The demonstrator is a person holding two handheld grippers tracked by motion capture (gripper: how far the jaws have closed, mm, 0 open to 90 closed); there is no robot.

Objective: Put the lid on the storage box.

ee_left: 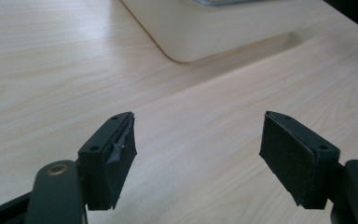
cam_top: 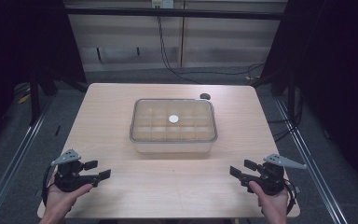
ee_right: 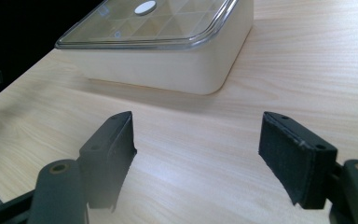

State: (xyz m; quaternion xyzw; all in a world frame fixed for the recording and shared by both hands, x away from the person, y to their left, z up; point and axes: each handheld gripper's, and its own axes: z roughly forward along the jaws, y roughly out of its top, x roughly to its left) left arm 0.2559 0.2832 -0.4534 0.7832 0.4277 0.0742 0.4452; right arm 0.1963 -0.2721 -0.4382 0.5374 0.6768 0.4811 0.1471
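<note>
A pale wooden worktop (cam_top: 121,107) seen from above, with a rounded rectangular cream box (cam_top: 173,126) sitting near its middle, slightly toward the far edge. The box wears a clear lid (cam_top: 144,108) with a grey rim, and through the lid a grid of small compartments is visible. A small white round disc (cam_top: 173,119) shows at the centre of the lid; whether it lies on or under the lid cannot be told. A small dark round object (cam_top: 205,96) rests on the worktop just beyond the box's far right corner.

A person's hands come in from the near edge, each holding a black tool. The left tool (cam_top: 98,170) sits near the front left corner, its jaws spread apart with nothing between them, pointing inward. The right tool (cam_top: 242,168) sits near the front right corner, its jaws likewise apart and holding nothing. Both tools are well apart from the box.

In the left gripper view, the box's cream corner lies beyond the two spread jaws. In the right gripper view, the box and its lid lie ahead and to the left.
</note>
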